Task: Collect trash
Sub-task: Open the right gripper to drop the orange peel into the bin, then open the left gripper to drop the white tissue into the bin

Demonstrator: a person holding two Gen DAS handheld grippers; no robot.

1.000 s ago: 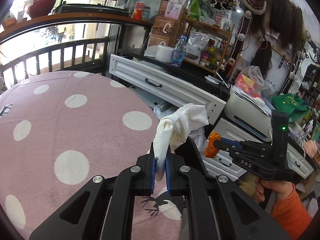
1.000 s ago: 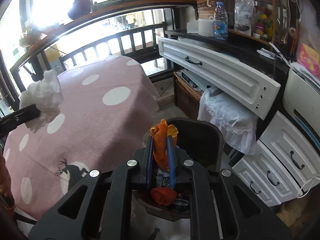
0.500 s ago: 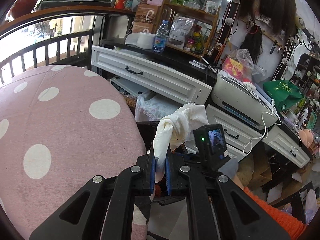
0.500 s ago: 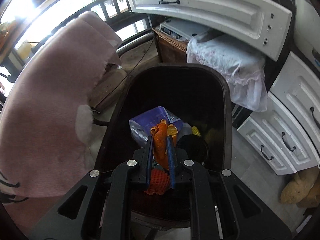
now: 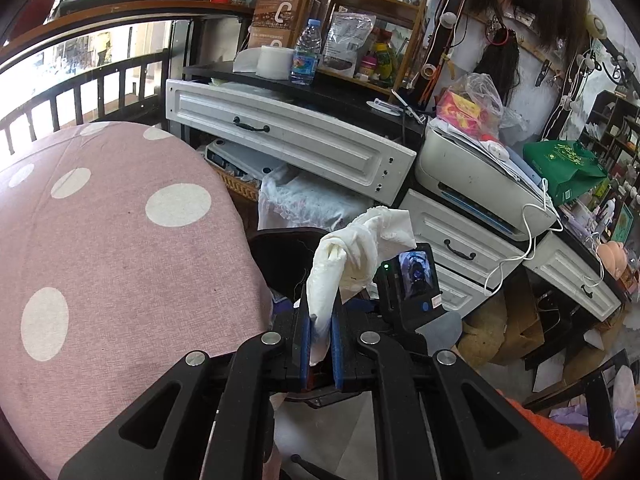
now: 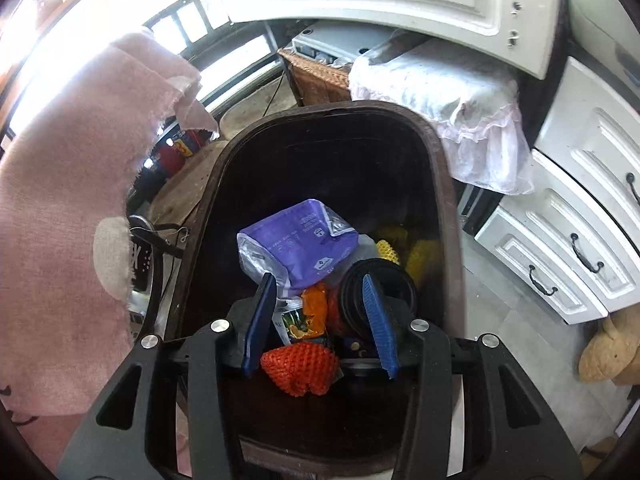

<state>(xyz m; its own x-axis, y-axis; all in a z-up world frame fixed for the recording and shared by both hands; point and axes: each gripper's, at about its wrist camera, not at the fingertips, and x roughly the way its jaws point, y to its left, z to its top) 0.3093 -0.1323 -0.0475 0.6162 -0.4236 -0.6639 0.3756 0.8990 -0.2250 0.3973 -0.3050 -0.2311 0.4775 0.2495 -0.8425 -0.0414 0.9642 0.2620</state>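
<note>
My left gripper [image 5: 320, 332] is shut on a crumpled white tissue [image 5: 360, 244], which sticks up from its blue pads at the edge of the pink dotted table [image 5: 120, 260]. Just beyond it the dark trash bin [image 5: 280, 256] shows, with the camera body of the right gripper [image 5: 416, 280] over it. In the right wrist view my right gripper [image 6: 320, 316] hangs inside the bin's rim [image 6: 440, 160] and its jaws are opening. The orange peel [image 6: 314, 310] lies loose below them, free of the pads, among a purple wrapper [image 6: 300, 240], an orange foam net [image 6: 300, 368] and a black round lid [image 6: 376, 284].
White drawers [image 5: 288, 136] and a lace-covered box [image 6: 448, 100] stand right behind the bin. A printer [image 5: 480, 184] sits on the cabinet to the right, with a trailing white cable [image 5: 532, 240]. The pink cloth [image 6: 60, 240] hangs close on the bin's left.
The right gripper sank over the bin, then its jaws spread and the orange peel left them. The left gripper carried the tissue from over the table toward the bin.
</note>
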